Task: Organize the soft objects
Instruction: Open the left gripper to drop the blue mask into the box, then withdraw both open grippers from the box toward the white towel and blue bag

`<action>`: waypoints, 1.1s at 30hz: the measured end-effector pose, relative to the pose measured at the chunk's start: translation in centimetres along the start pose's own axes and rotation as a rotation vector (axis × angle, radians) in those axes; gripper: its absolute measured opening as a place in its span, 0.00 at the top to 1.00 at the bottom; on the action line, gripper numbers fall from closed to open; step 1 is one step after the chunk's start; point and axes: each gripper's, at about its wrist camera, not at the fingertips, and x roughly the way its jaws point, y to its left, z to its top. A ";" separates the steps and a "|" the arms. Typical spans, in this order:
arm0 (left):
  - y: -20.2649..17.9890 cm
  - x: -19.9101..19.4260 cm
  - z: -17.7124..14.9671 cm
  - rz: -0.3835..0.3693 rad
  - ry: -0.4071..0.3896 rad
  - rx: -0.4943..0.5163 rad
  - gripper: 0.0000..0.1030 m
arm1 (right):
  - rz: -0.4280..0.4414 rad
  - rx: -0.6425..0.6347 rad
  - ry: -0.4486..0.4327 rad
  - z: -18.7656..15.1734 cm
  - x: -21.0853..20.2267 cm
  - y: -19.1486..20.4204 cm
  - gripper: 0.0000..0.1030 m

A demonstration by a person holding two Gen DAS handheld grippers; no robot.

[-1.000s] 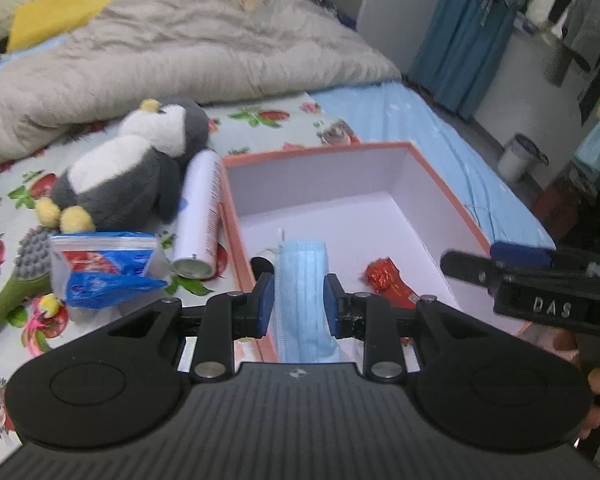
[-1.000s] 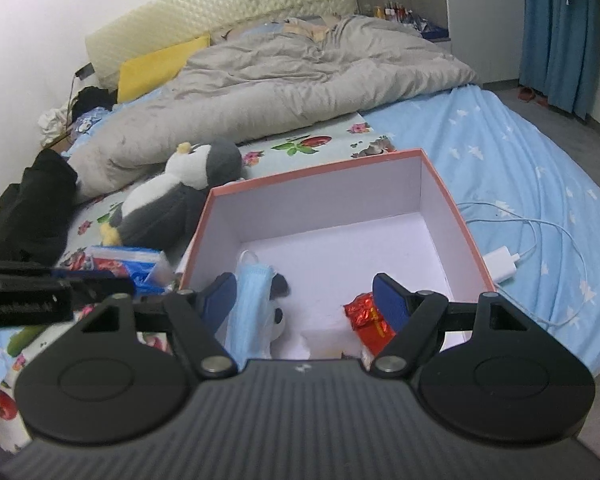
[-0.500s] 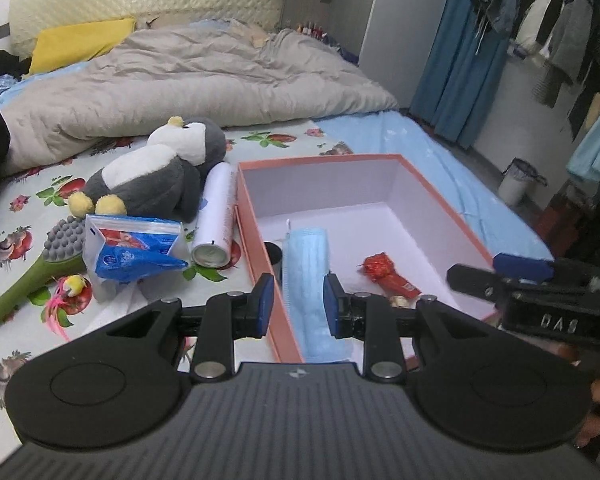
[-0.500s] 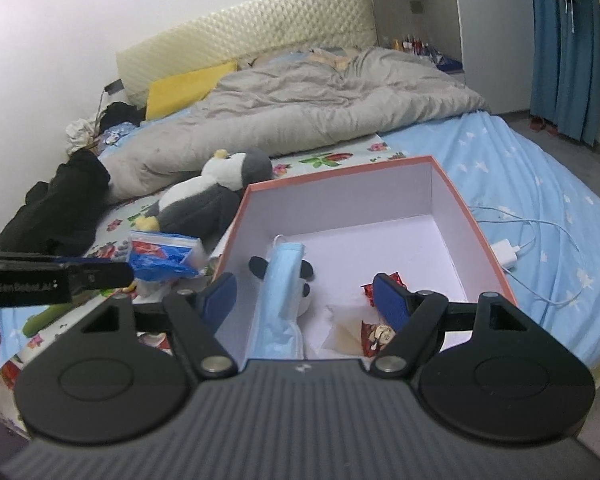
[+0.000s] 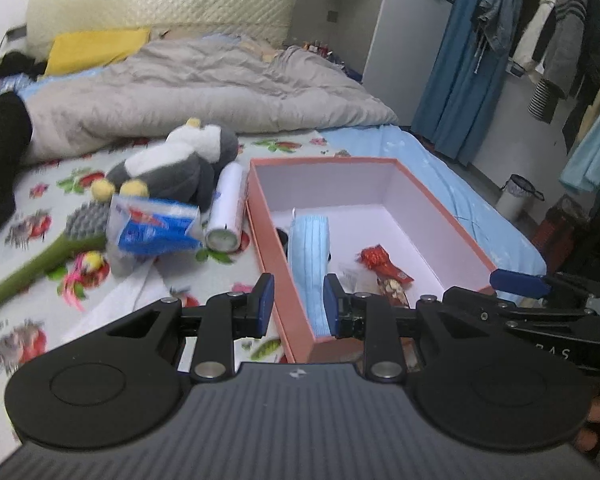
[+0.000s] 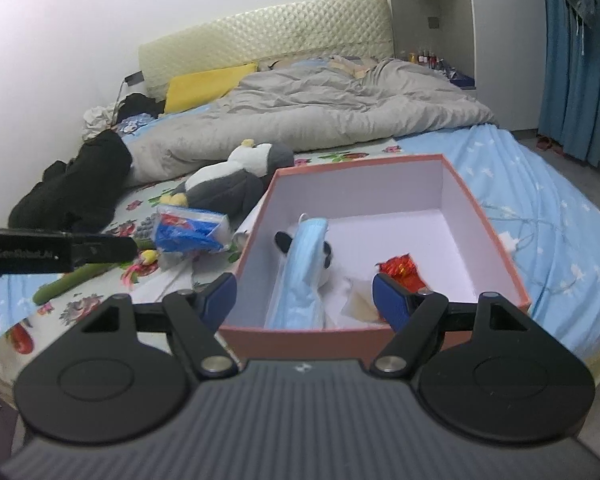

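Your left gripper (image 5: 296, 300), fingers part-open and empty, and right gripper (image 6: 304, 296), fingers spread wide on nothing, hover at the near end of the pink cardboard box (image 6: 480, 216) on the bed; the pleated blue mask (image 6: 304, 276) lies inside. For the plush penguin (image 5: 172, 164) beside the box, grip its fleecy belly squarely

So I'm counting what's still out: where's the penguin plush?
The penguin lies on the floral sheet left of the box, outside it, with the blue pack in front and the grey duvet behind.
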 end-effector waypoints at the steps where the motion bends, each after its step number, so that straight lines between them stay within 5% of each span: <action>1: 0.2 -0.3 -0.5 0.007 0.001 -0.004 0.70 | 0.003 0.003 0.001 -0.3 -0.2 0.1 0.25; 11: 3.2 -2.6 -4.6 0.023 0.052 -0.126 0.70 | 0.065 0.031 0.014 -2.8 -1.4 3.0 0.25; 33: 10.2 -6.9 -8.6 0.186 0.042 -0.229 0.70 | 0.200 -0.150 0.071 -4.9 1.0 12.8 0.25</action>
